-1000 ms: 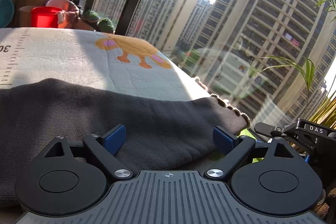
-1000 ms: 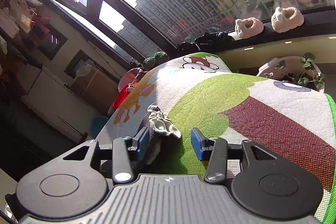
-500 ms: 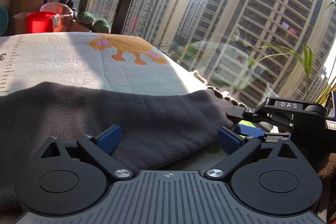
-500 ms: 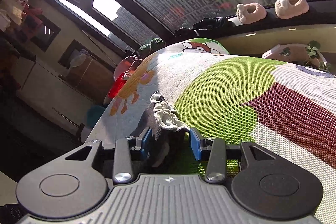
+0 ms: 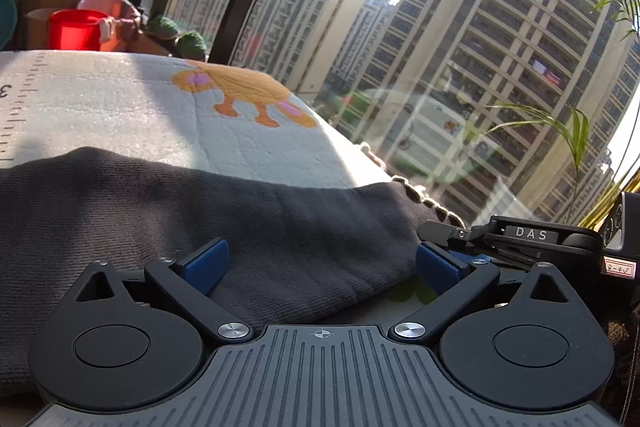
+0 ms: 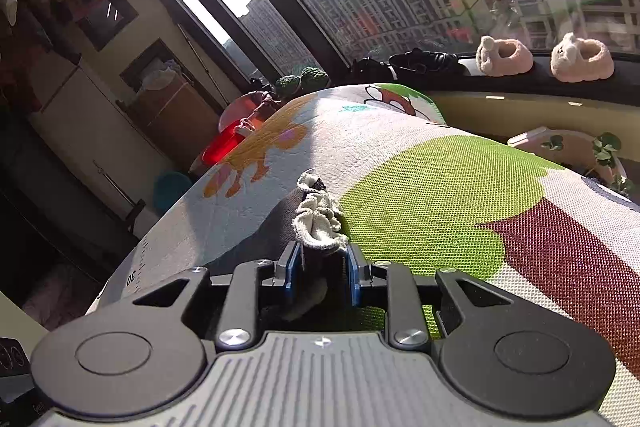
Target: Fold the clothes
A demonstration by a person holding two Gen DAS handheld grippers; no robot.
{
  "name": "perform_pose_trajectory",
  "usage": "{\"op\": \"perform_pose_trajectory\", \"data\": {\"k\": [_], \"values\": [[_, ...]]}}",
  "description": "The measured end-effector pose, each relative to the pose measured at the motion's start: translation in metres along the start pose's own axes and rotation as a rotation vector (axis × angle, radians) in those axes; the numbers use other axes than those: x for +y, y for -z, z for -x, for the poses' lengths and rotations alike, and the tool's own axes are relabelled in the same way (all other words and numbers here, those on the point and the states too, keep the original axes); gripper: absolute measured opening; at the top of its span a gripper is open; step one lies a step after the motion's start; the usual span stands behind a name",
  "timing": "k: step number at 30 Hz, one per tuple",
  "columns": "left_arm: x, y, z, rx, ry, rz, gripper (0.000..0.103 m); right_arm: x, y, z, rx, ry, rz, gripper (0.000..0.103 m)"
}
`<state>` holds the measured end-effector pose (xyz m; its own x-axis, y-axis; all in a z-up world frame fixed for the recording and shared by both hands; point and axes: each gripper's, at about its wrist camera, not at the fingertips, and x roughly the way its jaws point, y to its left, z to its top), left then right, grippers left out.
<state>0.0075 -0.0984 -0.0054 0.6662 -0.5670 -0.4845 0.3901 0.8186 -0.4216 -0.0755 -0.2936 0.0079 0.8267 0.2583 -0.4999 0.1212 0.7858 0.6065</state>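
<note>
Dark grey ribbed knit, the garment (image 5: 248, 227), fills the lower half of our left wrist view, lying flat on the printed play mat (image 5: 120, 107); its far edge runs across the frame and ends at a pale crocheted trim (image 5: 424, 195) near the window side. Our left gripper (image 5: 320, 263) sits low over the cloth with its blue pads (image 5: 206, 261) spread wide, one on the fabric and one at the garment's right edge, nothing pinched between them. We see the right gripper's black body, lettered DAS (image 5: 532, 235), just beside the right pad. Beyond the mat: a red cup (image 5: 76, 29) and tower blocks through the glass. In the right wrist view our right gripper (image 6: 320, 277) has its fingers drawn close together, clamped on a bunched corner of the garment (image 6: 280, 223), the cream trim (image 6: 320, 223) puffing out just past the pads. The cloth trails away leftward over the mat (image 6: 440, 195), whose green and maroon patches lie to the right. Two pink slippers (image 6: 504, 57) rest on the sill behind
</note>
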Motion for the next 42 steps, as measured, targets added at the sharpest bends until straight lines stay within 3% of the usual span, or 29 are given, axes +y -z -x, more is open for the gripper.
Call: {"op": "perform_pose_trajectory", "data": {"k": [6, 10, 12, 17, 19, 20, 21, 24, 28, 34, 38, 42], "values": [[-0.002, 0.000, -0.002, -0.002, -0.015, -0.006, 0.102, -0.021, -0.008, -0.008, 0.030, -0.081, -0.152, 0.027], [-0.001, -0.001, -0.001, -0.004, -0.013, 0.001, 0.102, -0.016, -0.012, -0.018, 0.025, -0.085, -0.115, 0.016], [0.000, -0.001, -0.001, -0.005, -0.007, 0.009, 0.102, 0.005, -0.013, -0.016, -0.003, -0.048, 0.039, 0.014], [0.008, -0.007, 0.000, 0.008, 0.029, 0.037, 0.101, 0.078, 0.010, -0.001, -0.097, 0.030, 0.624, 0.014], [0.006, -0.013, 0.001, 0.020, -0.009, 0.023, 0.085, 0.097, 0.027, -0.001, -0.093, 0.062, 0.809, 0.014], [0.004, -0.018, 0.002, 0.030, -0.042, 0.011, 0.061, 0.103, 0.035, -0.004, -0.073, 0.078, 0.875, 0.014], [0.002, -0.022, 0.003, 0.039, -0.074, -0.002, 0.058, 0.106, 0.042, -0.006, -0.063, 0.092, 0.921, 0.014], [-0.008, -0.037, 0.005, 0.021, -0.047, -0.017, 0.059, 0.112, 0.053, -0.009, -0.070, 0.117, 0.995, 0.015], [-0.032, -0.052, -0.014, 0.050, -0.001, -0.030, 0.061, 0.120, 0.061, -0.010, -0.061, 0.096, 1.010, 0.016], [-0.046, -0.047, -0.055, 0.098, -0.106, -0.156, 0.054, 0.118, 0.058, -0.001, -0.038, 0.071, 0.983, 0.019], [-0.029, -0.041, -0.054, 0.096, -0.115, -0.135, 0.058, 0.103, 0.034, 0.017, 0.011, -0.025, 0.824, 0.028], [-0.013, -0.038, -0.046, 0.086, -0.100, -0.102, 0.058, 0.075, 0.002, 0.017, 0.053, -0.072, 0.515, 0.028]]}}
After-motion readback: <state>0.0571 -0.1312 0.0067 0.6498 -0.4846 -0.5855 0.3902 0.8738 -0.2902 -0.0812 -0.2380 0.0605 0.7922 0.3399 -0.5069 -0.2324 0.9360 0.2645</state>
